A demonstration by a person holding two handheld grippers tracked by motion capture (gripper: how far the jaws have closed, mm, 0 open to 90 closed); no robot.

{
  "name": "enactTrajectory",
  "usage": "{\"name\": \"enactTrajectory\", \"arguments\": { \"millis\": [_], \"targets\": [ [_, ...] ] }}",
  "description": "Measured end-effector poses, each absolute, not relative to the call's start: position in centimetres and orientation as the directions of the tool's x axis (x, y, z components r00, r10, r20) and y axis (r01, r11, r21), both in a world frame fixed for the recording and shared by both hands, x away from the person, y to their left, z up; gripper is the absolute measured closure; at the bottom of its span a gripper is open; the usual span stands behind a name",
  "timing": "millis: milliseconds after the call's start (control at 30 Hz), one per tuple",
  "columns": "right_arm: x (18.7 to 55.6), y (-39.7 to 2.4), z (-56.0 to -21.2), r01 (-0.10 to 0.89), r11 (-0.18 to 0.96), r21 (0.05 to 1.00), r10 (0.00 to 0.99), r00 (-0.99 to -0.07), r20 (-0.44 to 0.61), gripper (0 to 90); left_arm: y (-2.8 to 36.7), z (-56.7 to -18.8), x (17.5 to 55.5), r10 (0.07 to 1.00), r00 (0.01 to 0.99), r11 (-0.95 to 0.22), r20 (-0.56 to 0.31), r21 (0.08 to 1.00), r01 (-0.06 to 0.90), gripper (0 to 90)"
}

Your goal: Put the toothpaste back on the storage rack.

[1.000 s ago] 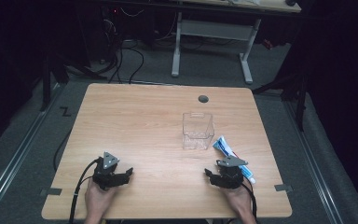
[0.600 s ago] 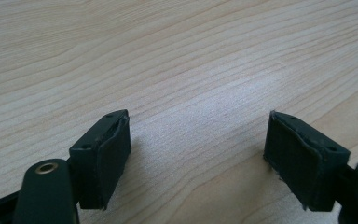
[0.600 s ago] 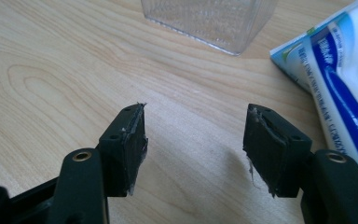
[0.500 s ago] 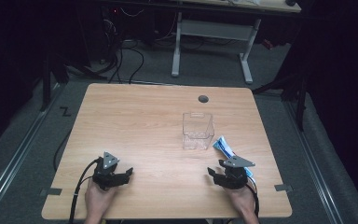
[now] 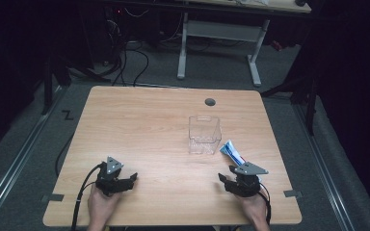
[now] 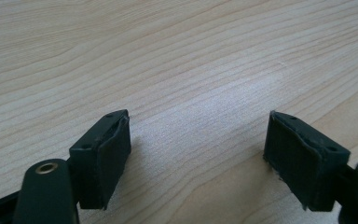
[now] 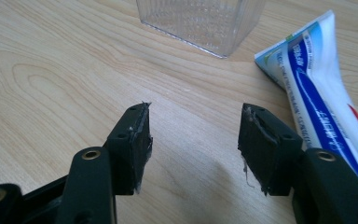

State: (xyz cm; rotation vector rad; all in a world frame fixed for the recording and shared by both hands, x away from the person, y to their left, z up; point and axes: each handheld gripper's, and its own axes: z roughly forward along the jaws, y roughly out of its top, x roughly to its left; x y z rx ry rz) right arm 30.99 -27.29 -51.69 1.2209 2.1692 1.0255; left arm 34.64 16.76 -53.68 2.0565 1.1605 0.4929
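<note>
Narrowed a little since before: right gripper (image 7: 193, 140) jaws, open on nothing, toothpaste tube (image 7: 317, 88) just beside right jaw.

My right claw (image 7: 193, 140) jaws have just been closing, nothing between them; it shifted slightly right, nearer the tube (image 7: 319, 93).

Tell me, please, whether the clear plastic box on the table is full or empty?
Empty: through the clear box only its ribbed base and the table show.
</note>
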Motion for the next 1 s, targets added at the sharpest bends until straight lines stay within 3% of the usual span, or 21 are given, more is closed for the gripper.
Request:
{"name": "enactTrajectory", "arguments": {
  "millis": [1000],
  "targets": [
    [30.0,-30.8,-49.3,0.524,0.298,0.798,0.904,-0.425,-0.058,47.6,16.8,-53.7,34.6,0.852,0.523,-0.342,-0.016,0.74,0.58,23.1]
  ]
}}
